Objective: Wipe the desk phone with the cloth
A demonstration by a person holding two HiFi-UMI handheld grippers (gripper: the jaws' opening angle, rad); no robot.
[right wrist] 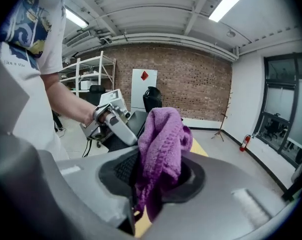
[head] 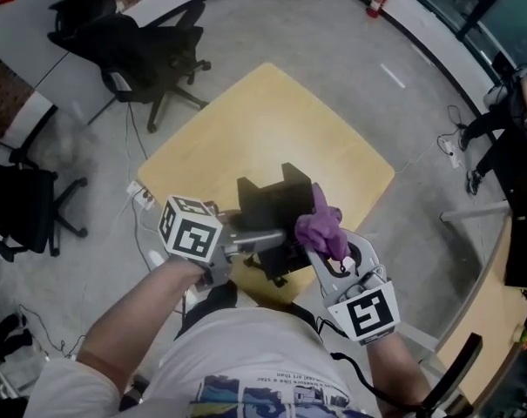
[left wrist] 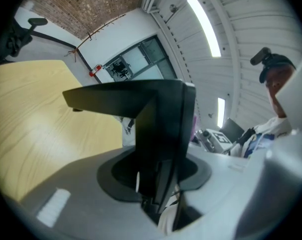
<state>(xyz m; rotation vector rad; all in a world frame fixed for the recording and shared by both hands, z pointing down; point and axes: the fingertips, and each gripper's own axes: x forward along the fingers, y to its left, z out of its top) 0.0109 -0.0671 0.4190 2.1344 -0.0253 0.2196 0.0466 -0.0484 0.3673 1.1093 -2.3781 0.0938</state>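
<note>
The black desk phone [head: 276, 200] is raised off the yellow table [head: 246, 129], tilted, with my left gripper [head: 273, 242] shut on its lower part. In the left gripper view the phone [left wrist: 160, 129] stands clamped between the jaws [left wrist: 158, 184]. A purple cloth [head: 322, 225] is bunched in my right gripper [head: 326, 249], which is shut on it just right of the phone, close to its side. The right gripper view shows the cloth [right wrist: 160, 144] sticking up out of the jaws [right wrist: 151, 184], with the left gripper [right wrist: 111, 121] and the phone [right wrist: 137, 120] behind it.
A black office chair [head: 141, 50] stands beyond the table's far left corner, and another chair [head: 19, 207] is at the left. A power strip [head: 141, 197] with cables lies on the floor by the table. A person [head: 507, 129] is at the far right.
</note>
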